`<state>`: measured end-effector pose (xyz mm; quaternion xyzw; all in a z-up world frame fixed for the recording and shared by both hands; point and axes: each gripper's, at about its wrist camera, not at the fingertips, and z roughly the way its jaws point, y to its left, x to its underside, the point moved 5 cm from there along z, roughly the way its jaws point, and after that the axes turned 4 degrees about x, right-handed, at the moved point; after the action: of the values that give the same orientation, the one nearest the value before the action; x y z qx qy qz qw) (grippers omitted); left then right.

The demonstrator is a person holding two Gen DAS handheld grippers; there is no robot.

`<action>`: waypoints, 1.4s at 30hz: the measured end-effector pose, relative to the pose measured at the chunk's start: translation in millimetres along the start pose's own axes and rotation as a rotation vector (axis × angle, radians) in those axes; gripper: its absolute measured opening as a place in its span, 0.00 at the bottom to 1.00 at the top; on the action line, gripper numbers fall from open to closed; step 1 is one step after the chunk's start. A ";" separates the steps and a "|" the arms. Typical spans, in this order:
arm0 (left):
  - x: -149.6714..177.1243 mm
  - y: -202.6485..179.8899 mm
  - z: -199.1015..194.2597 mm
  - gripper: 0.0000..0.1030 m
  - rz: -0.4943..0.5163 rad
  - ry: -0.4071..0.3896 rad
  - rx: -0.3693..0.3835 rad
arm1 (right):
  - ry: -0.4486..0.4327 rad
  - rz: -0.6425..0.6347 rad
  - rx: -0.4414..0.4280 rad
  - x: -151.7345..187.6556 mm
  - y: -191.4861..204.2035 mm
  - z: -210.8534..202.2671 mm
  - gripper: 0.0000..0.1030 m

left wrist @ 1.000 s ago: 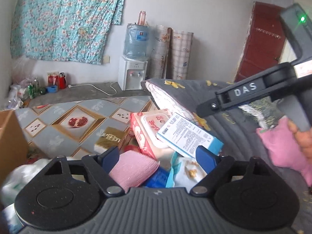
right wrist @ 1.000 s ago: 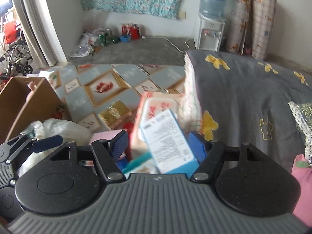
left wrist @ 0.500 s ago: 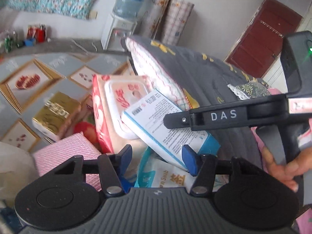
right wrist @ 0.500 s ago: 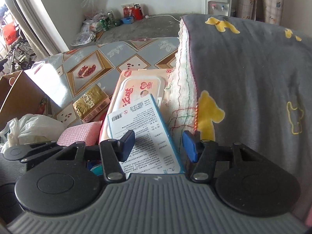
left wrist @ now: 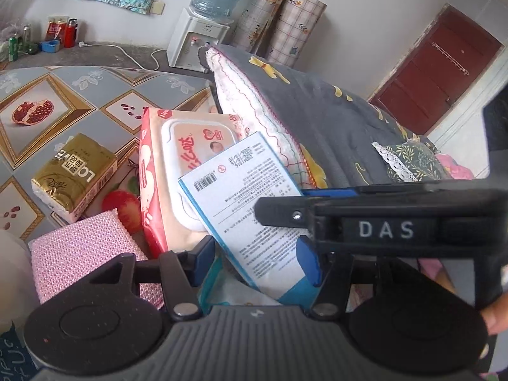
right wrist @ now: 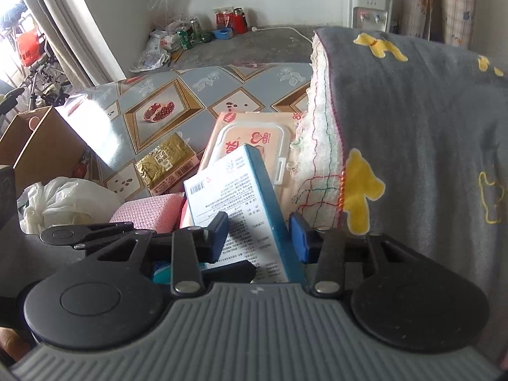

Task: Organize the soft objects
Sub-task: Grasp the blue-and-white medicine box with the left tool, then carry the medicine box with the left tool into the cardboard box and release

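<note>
Left wrist view first: the left gripper [left wrist: 255, 258] points down into the pile with its blue pads at a middling gap, straddling the lower end of the white-and-blue pack [left wrist: 250, 203]; whether the pads press it, I cannot tell. That pack leans on the red wet-wipes pack [left wrist: 165, 171] at about 11 o'clock from it, propped up so an edge is easy to catch. At 3 o'clock the right gripper's finger crosses in over the pack. The gold tissue packet [left wrist: 74, 176] sits at 9 o'clock, the pink cloth [left wrist: 79, 254] at 8 o'clock. Over to the right wrist view: the right gripper [right wrist: 258, 236] has its jaws closing, the white-and-blue pack between them, its blue side near the right pad. The grey quilt [right wrist: 412, 120] bulks at 2 o'clock, the cardboard box [right wrist: 35, 155] at 9 o'clock, likely the destination.
</note>
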<state>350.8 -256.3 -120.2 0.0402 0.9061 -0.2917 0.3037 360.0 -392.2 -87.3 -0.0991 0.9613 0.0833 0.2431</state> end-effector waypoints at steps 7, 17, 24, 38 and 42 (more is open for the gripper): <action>-7.1 -6.0 -21.5 0.57 -0.012 -0.049 0.011 | -0.053 -0.036 0.032 -4.7 14.4 -28.7 0.35; -21.9 -24.5 -82.7 0.57 0.005 -0.182 0.039 | -0.159 -0.080 0.071 -16.5 48.1 -96.0 0.35; -23.5 -34.2 -144.1 0.57 0.022 -0.268 0.029 | -0.226 -0.089 0.057 -21.5 86.7 -150.5 0.35; -20.6 50.3 -307.5 0.58 0.011 -0.371 -0.261 | -0.272 -0.112 -0.270 -45.0 267.1 -162.5 0.35; -22.2 111.1 -335.9 0.58 -0.028 -0.324 -0.385 | -0.193 -0.071 -0.391 -54.9 338.5 -114.3 0.35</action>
<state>219.6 23.6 53.3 -0.0782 0.8849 -0.1205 0.4431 277.7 -80.6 76.4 -0.1696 0.8951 0.2684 0.3130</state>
